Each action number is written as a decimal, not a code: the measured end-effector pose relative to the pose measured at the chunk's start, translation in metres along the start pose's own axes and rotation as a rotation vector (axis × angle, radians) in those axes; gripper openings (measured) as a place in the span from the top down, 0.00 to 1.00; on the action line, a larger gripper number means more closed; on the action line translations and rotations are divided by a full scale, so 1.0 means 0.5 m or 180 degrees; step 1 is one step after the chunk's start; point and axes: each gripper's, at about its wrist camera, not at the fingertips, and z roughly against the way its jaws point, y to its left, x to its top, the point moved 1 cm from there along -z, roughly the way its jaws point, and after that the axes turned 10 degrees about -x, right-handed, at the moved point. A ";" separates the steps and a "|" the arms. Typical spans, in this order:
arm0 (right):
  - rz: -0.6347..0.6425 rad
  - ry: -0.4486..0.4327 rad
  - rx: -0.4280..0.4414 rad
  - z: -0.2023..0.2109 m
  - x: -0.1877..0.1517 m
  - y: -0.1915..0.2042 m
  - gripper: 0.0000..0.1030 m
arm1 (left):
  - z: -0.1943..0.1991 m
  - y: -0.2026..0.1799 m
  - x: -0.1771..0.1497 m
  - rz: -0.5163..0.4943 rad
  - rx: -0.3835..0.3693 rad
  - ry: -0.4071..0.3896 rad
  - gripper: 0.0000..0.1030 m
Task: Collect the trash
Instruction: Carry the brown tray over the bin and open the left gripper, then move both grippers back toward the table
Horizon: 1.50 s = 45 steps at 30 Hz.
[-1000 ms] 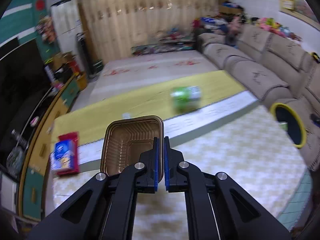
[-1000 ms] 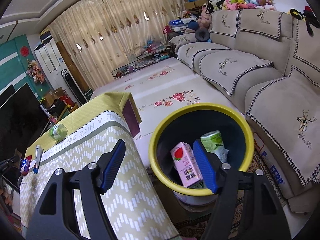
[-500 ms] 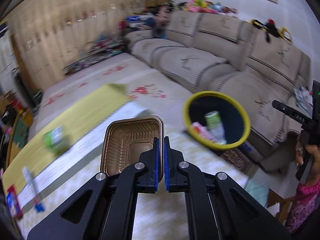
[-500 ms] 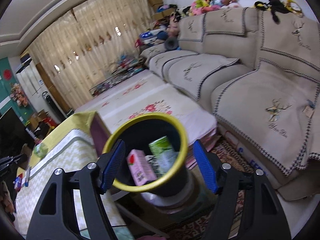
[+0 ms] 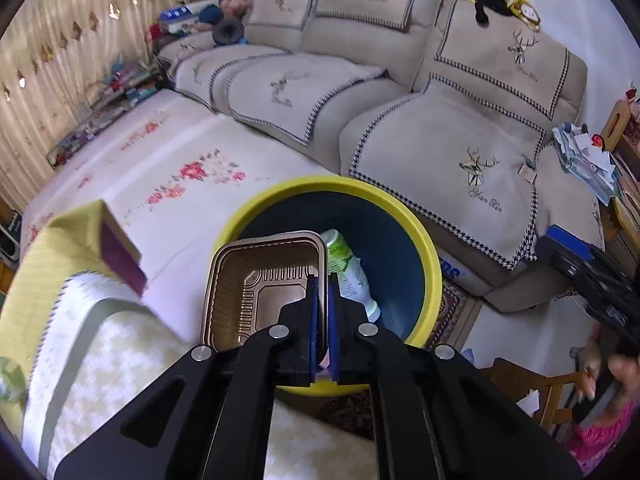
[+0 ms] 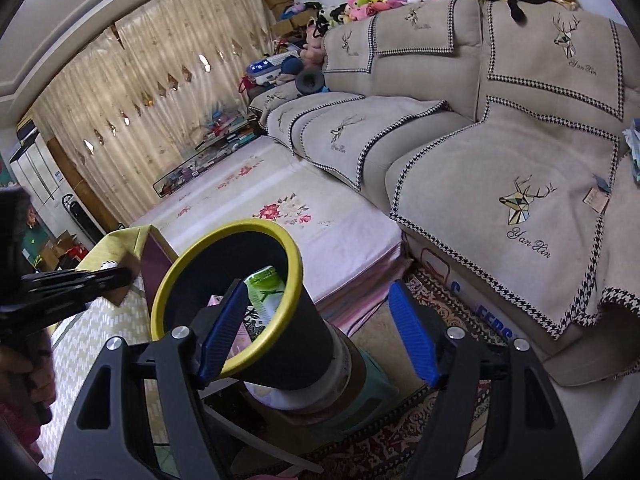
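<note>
My left gripper (image 5: 323,280) is shut on the right rim of a brown plastic food tray (image 5: 256,288) and holds it over the near-left edge of the yellow-rimmed dark bin (image 5: 424,252). A green-and-white carton (image 5: 352,268) lies inside the bin. My right gripper (image 6: 316,328) is open and empty, low beside the bin (image 6: 294,264), where the green carton (image 6: 266,286) and a pink carton (image 6: 214,301) show inside. The left gripper's black body (image 6: 60,284) shows at the left edge of the right wrist view.
The low table with a patterned cloth (image 5: 120,352) lies left of the bin. A beige sofa (image 5: 460,128) stands behind it, and a floral floor mat (image 5: 180,168) lies beyond. The bin stands on a green stool (image 6: 360,392) over a patterned rug. A green can (image 5: 8,376) sits at the table's far left.
My left gripper swung right with the tray, from over the table to over the bin's edge. My right gripper drew back and lower, away from the bin's mouth.
</note>
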 end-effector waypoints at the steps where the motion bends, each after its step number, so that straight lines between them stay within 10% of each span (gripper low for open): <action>1: -0.0001 0.0000 -0.0009 -0.002 0.001 -0.002 0.33 | -0.013 0.000 0.007 0.0004 -0.0008 0.0012 0.95; 4: 0.0005 0.0011 -0.0018 -0.005 -0.001 0.002 0.33 | -0.053 0.004 0.023 0.0065 -0.0021 0.0039 0.92; 9: 0.0093 0.0051 -0.0015 -0.011 -0.006 0.027 0.33 | -0.037 0.016 0.008 0.0138 -0.0004 -0.0086 0.42; 17: 0.0298 0.0015 0.0054 0.004 -0.011 0.084 0.33 | 0.168 0.061 -0.101 0.0359 0.0085 -0.0653 0.11; 29: 0.0764 -0.0050 0.0233 0.053 -0.029 0.255 0.32 | 0.458 0.280 -0.418 0.1096 0.1046 -0.1181 0.05; 45: 0.1962 0.0100 0.1247 0.090 -0.100 0.797 0.31 | 0.690 0.520 -0.790 0.2101 0.2095 -0.1709 0.05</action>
